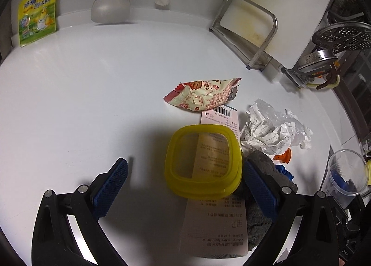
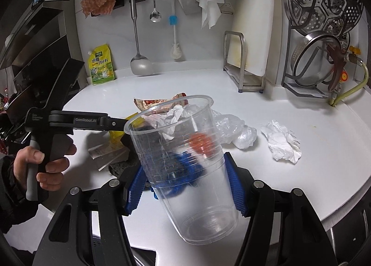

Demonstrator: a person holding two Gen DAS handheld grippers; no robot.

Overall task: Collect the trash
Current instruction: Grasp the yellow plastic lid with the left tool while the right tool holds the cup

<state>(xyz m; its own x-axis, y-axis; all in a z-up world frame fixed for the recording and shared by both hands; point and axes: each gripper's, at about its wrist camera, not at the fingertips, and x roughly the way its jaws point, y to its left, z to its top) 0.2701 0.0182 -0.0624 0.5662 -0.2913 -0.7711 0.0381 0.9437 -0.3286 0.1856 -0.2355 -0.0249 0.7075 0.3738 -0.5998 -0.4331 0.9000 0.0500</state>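
Observation:
My left gripper point(image 1: 184, 165) is open over a white counter point(image 1: 81, 103), pointing down. Between its blue pads lies a yellow square lid point(image 1: 204, 184) on a printed paper pack point(image 1: 213, 226); the right pad stands at the lid's edge, the left pad well apart. Beyond the lid lie a red and cream snack wrapper point(image 1: 204, 96) and crumpled checked paper with clear plastic point(image 1: 271, 131). My right gripper point(image 2: 183, 168) is shut on a tilted clear plastic cup point(image 2: 185, 196), which also shows in the left wrist view point(image 1: 345, 173). A crumpled white tissue point(image 2: 281, 145) lies to the right.
A grey sponge point(image 1: 257, 224), an orange scrap point(image 1: 284, 157) and blue cloth point(image 1: 285, 172) lie beside the lid. A cutting board in a metal rack point(image 2: 243, 57), a pot rack point(image 2: 313, 61), hanging utensils point(image 2: 136, 34) and a yellow seasoning pouch point(image 2: 102, 66) line the back. A hand point(image 2: 27, 159) holds the left gripper's handle.

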